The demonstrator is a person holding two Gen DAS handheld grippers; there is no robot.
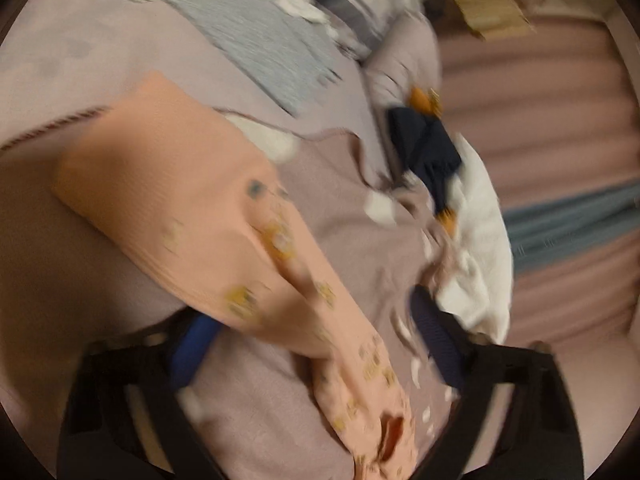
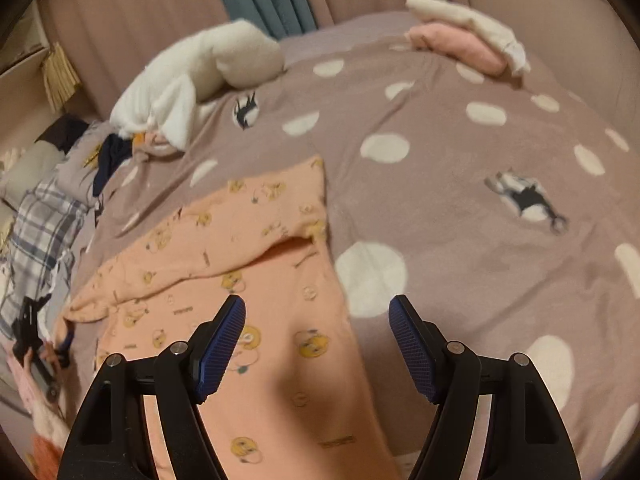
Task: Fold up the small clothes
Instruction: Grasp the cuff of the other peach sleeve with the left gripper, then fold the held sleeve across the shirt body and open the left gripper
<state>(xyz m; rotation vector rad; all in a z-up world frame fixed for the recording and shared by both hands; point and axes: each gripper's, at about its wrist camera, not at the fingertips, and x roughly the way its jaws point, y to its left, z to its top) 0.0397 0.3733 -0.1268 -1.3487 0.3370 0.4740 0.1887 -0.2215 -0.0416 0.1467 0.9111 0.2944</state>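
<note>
Here the peach garment (image 2: 240,280) lies spread on the dotted blanket (image 2: 440,160), one part folded over itself. The right gripper (image 2: 316,344) hangs above its near edge, jaws apart and gripping nothing. In the blurred left view the left gripper (image 1: 316,344) has its jaws apart with a strip of the garment (image 1: 192,208) running between them; whether the pads press it cannot be told. White cloths (image 2: 192,76) lie at the far edge.

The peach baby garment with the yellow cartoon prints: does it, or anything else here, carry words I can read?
Peach garment: small dark word-like marks between the cartoon prints, too small and blurred to read.
Polka-dot blanket: pictures only, no text.
Left wrist view: too blurred to read anything.
Nothing legible.
</note>
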